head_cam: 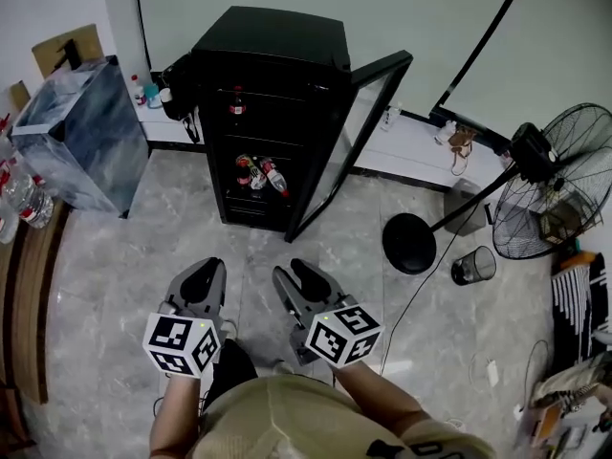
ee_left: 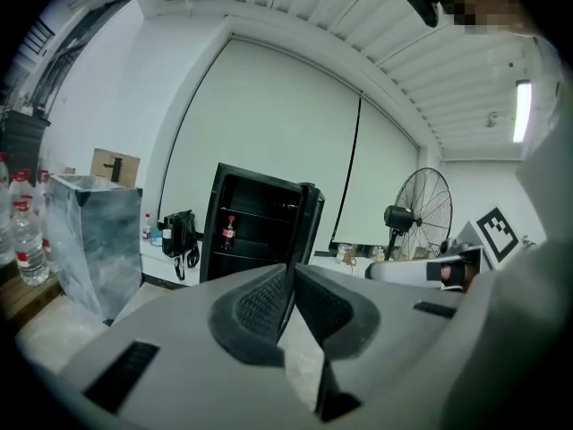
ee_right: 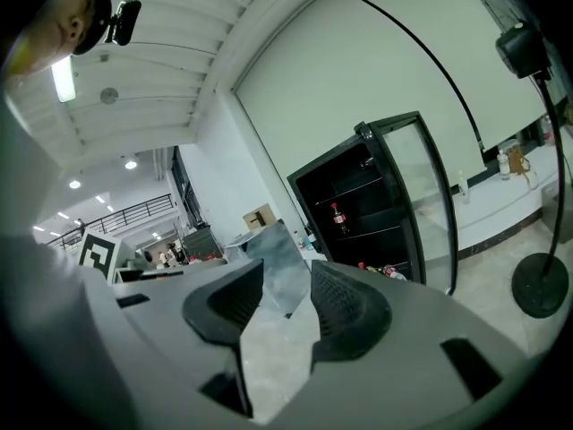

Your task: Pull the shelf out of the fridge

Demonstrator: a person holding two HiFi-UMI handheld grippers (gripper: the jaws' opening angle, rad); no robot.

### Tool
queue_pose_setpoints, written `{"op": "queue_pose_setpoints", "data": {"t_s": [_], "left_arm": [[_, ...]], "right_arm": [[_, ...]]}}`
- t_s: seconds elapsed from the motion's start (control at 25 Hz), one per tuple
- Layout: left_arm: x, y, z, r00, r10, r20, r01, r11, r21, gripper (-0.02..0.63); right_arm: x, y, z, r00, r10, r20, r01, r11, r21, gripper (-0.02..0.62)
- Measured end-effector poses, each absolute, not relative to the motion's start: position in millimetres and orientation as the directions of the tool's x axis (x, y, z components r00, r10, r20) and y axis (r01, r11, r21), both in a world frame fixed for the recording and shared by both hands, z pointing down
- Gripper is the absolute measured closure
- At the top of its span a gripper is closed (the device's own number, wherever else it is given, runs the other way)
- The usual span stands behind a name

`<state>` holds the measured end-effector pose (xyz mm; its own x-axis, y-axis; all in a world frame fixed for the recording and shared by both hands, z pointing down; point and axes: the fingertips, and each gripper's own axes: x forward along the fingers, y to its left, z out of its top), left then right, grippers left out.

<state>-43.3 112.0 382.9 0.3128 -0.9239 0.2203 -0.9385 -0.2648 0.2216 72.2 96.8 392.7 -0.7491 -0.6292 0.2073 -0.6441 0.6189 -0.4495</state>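
We're well short: fridge (head_cam: 273, 75) shelf (ee_right: 372, 233) upper centre, dead ahead; right gripper (head_cam: 296, 275) released, empty; left gripper (head_cam: 205, 270) clenched on nothing.

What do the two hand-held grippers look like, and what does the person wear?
Both the left gripper and the right gripper have light grey, rounded bodies with black ribbed pads on the jaws. Each carries a white cube printed with black square markers. The person wears a khaki top.
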Motion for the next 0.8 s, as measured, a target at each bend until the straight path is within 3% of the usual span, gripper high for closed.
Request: {"op": "queue_pose_setpoints", "data": {"t_s": [0.8], "left_arm": [[-146.2, 10.4, 391.1, 0.502, -0.848, 0.170, -0.837, -0.426, 0.343, 0.588]], "right_arm": [[-31.3, 10.4, 397.0, -0.629, -0.749, 0.207, -0.740, 0.497, -0.453, 0.437]]}}
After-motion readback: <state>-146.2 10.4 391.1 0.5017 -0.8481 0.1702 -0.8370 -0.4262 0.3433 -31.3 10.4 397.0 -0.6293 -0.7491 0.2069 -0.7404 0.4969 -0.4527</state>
